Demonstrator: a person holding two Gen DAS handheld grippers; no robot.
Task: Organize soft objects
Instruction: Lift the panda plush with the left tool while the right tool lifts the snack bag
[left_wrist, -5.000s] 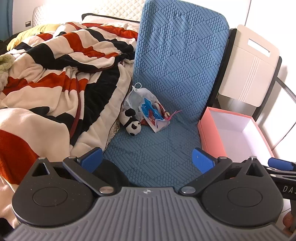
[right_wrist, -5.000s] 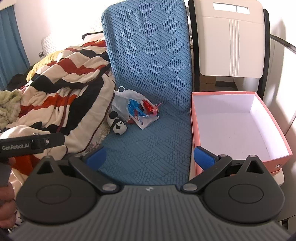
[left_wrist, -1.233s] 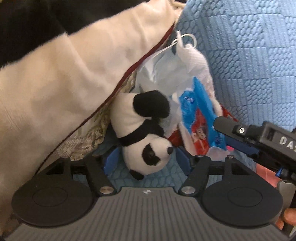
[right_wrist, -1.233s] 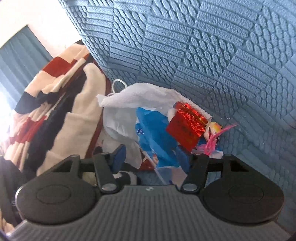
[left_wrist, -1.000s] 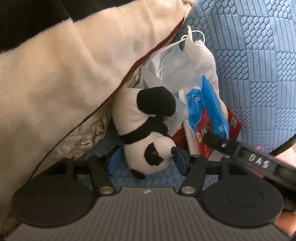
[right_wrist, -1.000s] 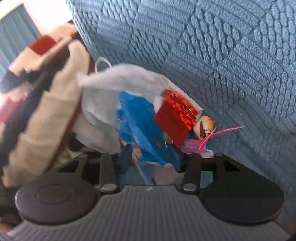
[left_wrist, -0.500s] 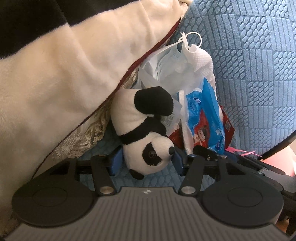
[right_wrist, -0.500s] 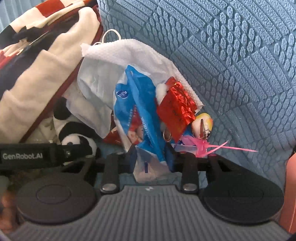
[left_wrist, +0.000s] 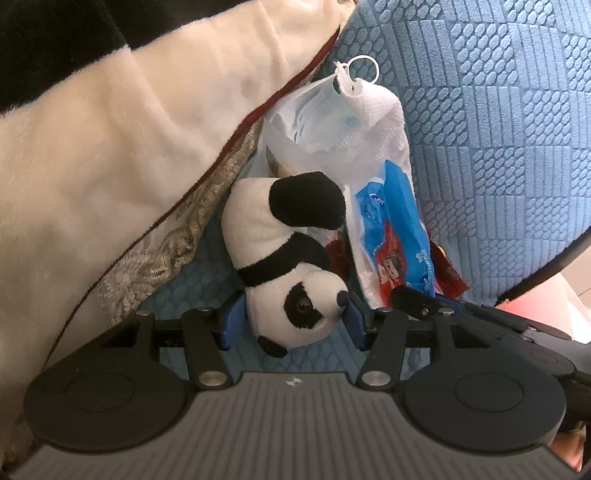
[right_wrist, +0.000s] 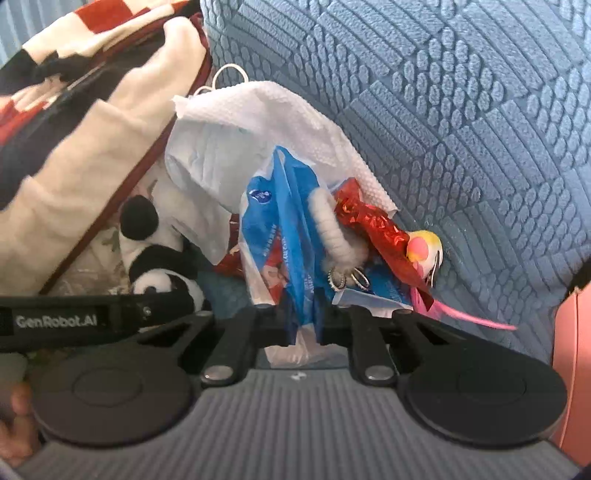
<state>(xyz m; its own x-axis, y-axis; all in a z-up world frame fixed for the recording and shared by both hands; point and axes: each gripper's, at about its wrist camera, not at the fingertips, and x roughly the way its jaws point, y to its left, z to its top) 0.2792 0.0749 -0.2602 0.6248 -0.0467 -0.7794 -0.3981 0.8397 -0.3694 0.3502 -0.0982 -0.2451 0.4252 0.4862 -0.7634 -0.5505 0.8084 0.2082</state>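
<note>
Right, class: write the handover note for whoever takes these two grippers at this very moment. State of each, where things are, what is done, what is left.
Left gripper: fingers on either side of the panda plush's head, against it, plush lying on the blue cushion.
Right gripper: has just been closing, now shut on the blue packet in the pile of bags beside the panda.
Pink box: at the right edge; its inside is out of view.
Done: both things gripped.
Left: lift each out and probably put them away, likely in the box.
</note>
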